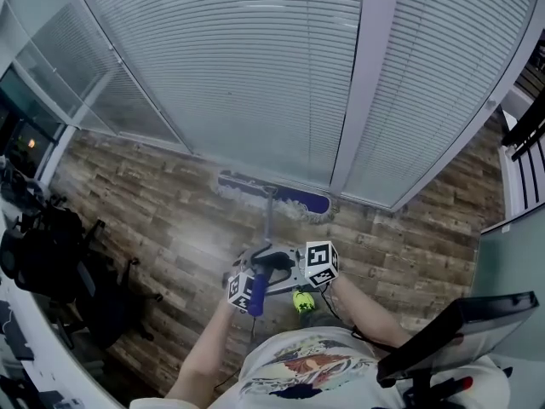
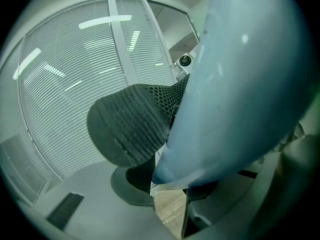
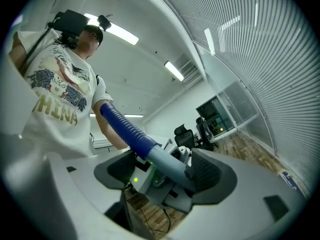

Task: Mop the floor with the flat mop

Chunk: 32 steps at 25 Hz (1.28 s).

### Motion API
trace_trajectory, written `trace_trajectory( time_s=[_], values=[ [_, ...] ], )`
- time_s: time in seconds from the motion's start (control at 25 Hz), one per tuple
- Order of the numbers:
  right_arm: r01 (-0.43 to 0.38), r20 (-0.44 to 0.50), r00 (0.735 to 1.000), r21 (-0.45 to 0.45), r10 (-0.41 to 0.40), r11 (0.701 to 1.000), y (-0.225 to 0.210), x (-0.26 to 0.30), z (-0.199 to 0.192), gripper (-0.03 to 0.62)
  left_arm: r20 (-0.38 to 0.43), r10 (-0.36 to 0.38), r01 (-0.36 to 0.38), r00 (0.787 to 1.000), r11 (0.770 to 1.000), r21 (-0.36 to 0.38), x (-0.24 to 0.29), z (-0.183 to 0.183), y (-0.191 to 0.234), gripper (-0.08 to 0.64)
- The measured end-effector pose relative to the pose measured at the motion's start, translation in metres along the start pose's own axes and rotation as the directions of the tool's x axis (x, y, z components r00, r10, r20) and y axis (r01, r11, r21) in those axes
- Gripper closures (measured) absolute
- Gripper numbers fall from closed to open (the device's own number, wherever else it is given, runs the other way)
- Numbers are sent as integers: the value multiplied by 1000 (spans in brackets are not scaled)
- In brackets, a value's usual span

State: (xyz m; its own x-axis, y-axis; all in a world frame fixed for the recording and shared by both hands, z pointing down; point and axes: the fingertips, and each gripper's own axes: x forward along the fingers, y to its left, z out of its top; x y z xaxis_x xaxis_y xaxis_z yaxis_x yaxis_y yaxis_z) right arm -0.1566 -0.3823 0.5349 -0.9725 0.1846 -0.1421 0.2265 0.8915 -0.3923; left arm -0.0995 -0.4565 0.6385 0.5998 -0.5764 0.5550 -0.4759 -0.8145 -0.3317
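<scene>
Lying flat on the wood floor (image 1: pixel 170 228), the mop head (image 1: pixel 274 196) sits at the foot of the blinds (image 1: pixel 255 58), with its handle (image 1: pixel 269 224) slanting back to the person. Both tongs pinch that handle close together near its top. The left gripper (image 1: pixel 253 281) is clamped on the pale shaft, which fills its own view against one ribbed pad. The right gripper (image 3: pixel 167 170) squeezes the shaft between both pads just below the blue ribbed grip (image 3: pixel 125 126). A stroke along the wall appears to be under way. Doing it well likely means firm holds on the handle so it cannot twist, and a head pressed level so its full width wipes. Passes should overlap and stop short of knocking the window frame. An office chair (image 1: pixel 51 254) stands well to the left.
</scene>
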Motion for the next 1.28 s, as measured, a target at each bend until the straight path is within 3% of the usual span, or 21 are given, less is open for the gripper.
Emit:
trace_trajectory(
  time_s=[0.24, 0.4, 0.56, 0.96, 1.28],
  values=[
    [-21, -84, 996, 5, 22, 1000, 54, 16, -35, 272, 12, 32, -32, 999, 999, -5, -36, -9, -49, 480],
    [-12, -84, 996, 13, 13, 1000, 104, 41, -58, 272, 29, 29, -28, 999, 999, -35, -80, -19, -90, 480],
    [-11, -79, 997, 15, 12, 1000, 164, 71, -79, 272, 52, 43, -38, 998, 995, -89, -133, -29, -136, 480],
    [3, -117, 993, 21, 0, 1000, 322, 158, -167, 272, 91, 42, -32, 995, 994, -107, -273, -72, -269, 480],
    [36, -123, 992, 32, -32, 999, 359, 213, -165, 272, 130, 53, -26, 990, 979, -205, -339, -87, -276, 478]
  ],
)
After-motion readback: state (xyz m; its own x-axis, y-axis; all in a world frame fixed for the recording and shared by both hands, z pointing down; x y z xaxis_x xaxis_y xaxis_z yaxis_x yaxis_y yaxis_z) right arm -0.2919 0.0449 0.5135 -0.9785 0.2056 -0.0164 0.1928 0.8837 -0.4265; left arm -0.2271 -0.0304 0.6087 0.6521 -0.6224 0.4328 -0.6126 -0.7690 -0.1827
